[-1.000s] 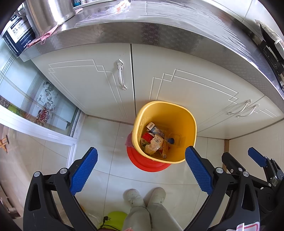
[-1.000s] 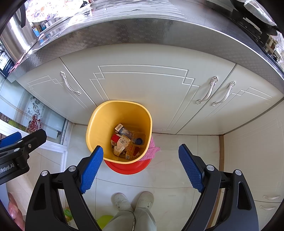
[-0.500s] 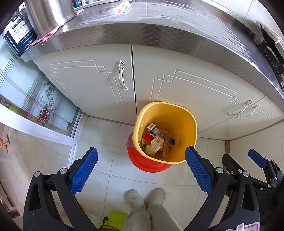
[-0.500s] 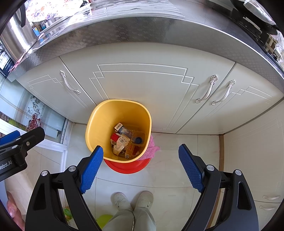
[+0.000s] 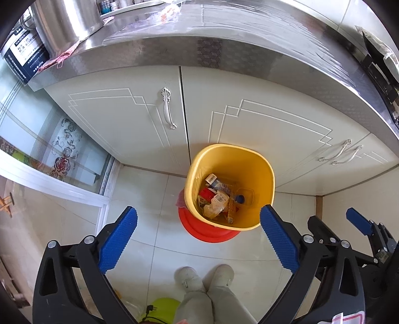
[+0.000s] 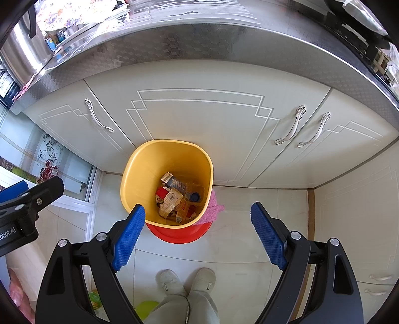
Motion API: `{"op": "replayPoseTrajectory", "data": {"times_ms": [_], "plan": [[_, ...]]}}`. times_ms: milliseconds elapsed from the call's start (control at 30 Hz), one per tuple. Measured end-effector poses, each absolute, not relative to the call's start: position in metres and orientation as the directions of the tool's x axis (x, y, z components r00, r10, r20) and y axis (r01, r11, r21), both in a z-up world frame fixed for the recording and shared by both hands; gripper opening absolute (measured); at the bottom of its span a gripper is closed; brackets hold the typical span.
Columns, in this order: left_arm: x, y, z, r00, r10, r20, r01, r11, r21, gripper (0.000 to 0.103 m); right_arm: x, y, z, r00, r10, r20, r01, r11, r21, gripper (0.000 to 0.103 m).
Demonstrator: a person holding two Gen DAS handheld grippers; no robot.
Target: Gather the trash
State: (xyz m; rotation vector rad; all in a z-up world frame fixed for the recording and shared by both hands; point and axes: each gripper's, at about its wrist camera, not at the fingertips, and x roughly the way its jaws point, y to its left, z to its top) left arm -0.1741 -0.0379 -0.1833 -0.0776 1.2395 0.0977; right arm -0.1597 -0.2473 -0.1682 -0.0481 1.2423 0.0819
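While both grippers point steeply down at the kitchen floor, the scene reads as follows.

Floor: pale glossy tiles [image 5: 154, 199], bare between the cabinets and the person's shoes [image 6: 185, 280].
Cabinets: cream doors [image 6: 199, 124] with silver handles [image 5: 168, 108] under a patterned steel counter [image 5: 249, 49].
Counter: a large steel pot [image 5: 67, 22] at the left end, jars behind it.
Left side of room: a glass sliding door [image 5: 62, 149] with a rose pattern.
Bin: a yellow bin [image 6: 139, 179] stands against the cabinet doors on a red round base [image 6: 179, 234]; a pink cloth [image 6: 214, 206] is wedged beside it.
Trash: wrappers and packets [image 6: 174, 202] lie at the bottom of the bin.
Left gripper [image 5: 197, 241]: blue pads spread wide, nothing between them.
Right gripper [image 6: 197, 236]: blue pads spread wide, empty, above the bin's near rim.
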Motion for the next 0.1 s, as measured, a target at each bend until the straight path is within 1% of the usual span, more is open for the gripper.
{"op": "replayPoseTrajectory", "data": {"times_ms": [100], "plan": [[-0.1742,-0.0369,-0.1828,0.322,0.029,-0.946,-0.118,0.993,-0.009,0.098,-0.1595,-0.2475,-0.1681,0.321,0.036,-0.946,-0.090,0.996,0.007,0.087]]}}
